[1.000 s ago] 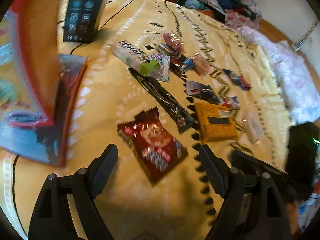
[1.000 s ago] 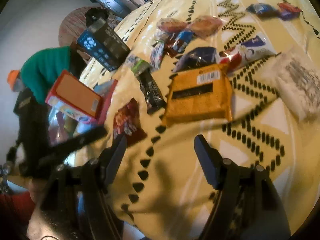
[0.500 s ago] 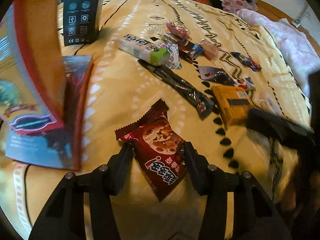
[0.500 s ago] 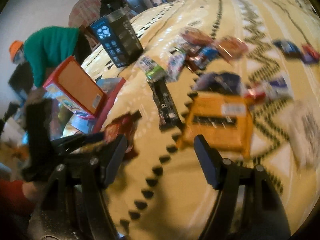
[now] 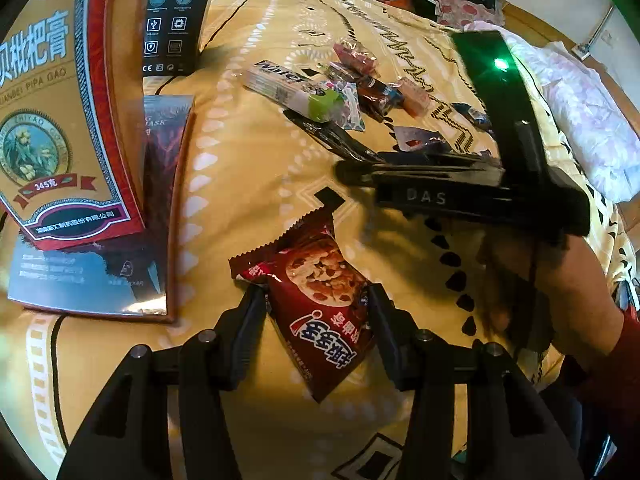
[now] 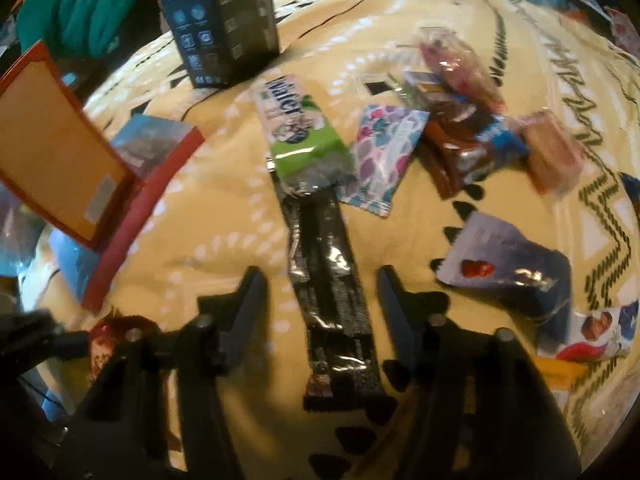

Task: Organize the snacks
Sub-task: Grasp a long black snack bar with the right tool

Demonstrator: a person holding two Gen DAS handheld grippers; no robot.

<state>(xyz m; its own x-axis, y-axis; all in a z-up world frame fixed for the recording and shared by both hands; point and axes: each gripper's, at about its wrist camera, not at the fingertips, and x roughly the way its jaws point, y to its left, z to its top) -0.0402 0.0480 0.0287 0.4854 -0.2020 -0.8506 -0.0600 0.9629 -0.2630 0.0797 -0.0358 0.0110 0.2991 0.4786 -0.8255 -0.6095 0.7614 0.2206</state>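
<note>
Right now my left gripper [image 5: 316, 304] pinches the cookie packet [image 5: 320, 300] against the yellow bedspread [image 5: 248, 168], while my right gripper [image 6: 320, 280] has just been closing astride the long black wrapper [image 6: 328, 272], pads not yet touching. Slick foil could slip or crumple if I lift too hastily.

Grippers: two, the left gripper [image 5: 316, 300] and the right gripper [image 6: 322, 280]; boxes: three, one orange-and-red carton [image 5: 60, 100] standing, one dark printed box [image 6: 220, 20] standing, one flat mask box [image 5: 100, 272] lying on the yellow patterned cover [image 5: 248, 184]. Snack packets counted singly: one red cookie packet [image 5: 320, 300]; one long black packet [image 6: 328, 264]; one green-ended wafer bar [image 6: 298, 128]; one scale-patterned sachet [image 6: 384, 152]; one dark blue pouch [image 6: 508, 268]; further small wrapped sweets lie heaped together, too blurred to count.
</note>
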